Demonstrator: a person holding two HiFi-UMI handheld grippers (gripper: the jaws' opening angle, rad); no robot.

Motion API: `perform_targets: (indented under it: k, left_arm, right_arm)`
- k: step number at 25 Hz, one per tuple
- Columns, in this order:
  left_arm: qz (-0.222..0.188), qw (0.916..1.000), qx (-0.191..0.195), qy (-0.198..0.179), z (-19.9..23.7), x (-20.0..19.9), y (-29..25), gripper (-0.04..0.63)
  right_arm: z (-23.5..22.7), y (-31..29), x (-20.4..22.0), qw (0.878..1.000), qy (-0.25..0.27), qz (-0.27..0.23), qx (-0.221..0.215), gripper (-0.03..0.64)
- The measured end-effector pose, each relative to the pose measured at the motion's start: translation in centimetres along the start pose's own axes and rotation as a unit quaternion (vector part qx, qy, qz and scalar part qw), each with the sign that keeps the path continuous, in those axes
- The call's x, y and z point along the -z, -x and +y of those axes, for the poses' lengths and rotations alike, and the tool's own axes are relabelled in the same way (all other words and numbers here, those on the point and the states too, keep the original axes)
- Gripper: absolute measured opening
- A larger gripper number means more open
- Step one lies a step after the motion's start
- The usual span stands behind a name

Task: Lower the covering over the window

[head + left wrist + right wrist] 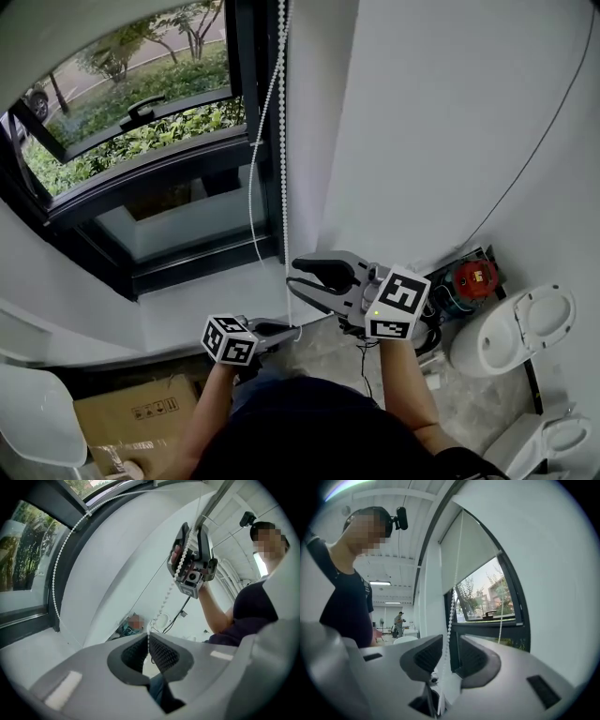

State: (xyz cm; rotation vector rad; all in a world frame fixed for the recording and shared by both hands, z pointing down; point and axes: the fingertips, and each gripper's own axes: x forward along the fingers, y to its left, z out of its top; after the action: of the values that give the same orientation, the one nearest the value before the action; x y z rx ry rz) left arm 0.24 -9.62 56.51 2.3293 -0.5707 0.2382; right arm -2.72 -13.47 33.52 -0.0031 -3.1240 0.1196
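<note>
A white bead chain hangs in a loop beside the dark-framed window. The white roller blind covers only the top of the glass in the right gripper view. My left gripper is low at the sill, shut on the chain's near strand, which runs straight into its closed pads. My right gripper is higher up on that strand. Its jaws stand apart around the chain, and the pads do not press on it. The left gripper view shows the right gripper raised overhead.
A white wall rises right of the window, and the white sill lies below it. On the floor are a toilet, a red device with cables, a cardboard box and a white chair. Another person stands far off.
</note>
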Motion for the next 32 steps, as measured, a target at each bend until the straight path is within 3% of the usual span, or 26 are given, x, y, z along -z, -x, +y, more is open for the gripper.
perform_targets:
  k: [5,8,14,22,29,32]
  left_arm:
    - [-0.016,0.9998,0.005,0.001,-0.2,0.2,-0.1,0.018]
    - [-0.028,0.9996,0.005,-0.002,-0.4,0.1,-0.2,0.018]
    - [-0.103,0.9906,-0.024,-0.087,0.4,-0.4,0.2,0.018]
    - [-0.156,0.981,-0.009,-0.114,-0.3,-0.3,-0.1,0.018]
    - [-0.151,0.9799,-0.014,-0.13,-0.2,-0.3,0.0,0.018]
    - [-0.118,0.9829,-0.02,-0.14,-0.2,0.6,-0.6,0.02]
  right_arm:
    - [0.0,-1.3,-1.1,1.0,-0.014,-0.013,-0.001,0.077]
    - [0.2,-1.5,-1.6,1.0,-0.012,-0.018,-0.002,0.027]
    - [-0.1,-1.5,-1.5,0.999,-0.01,-0.044,0.0,0.02]
    - [-0.7,-1.5,-0.9,0.996,-0.036,-0.08,-0.003,0.014]
    - [-1.2,-1.2,-0.7,0.998,-0.009,-0.07,0.002,0.014]
    - [-1.3,-1.4,1.3,1.0,0.01,-0.015,0.008,0.014]
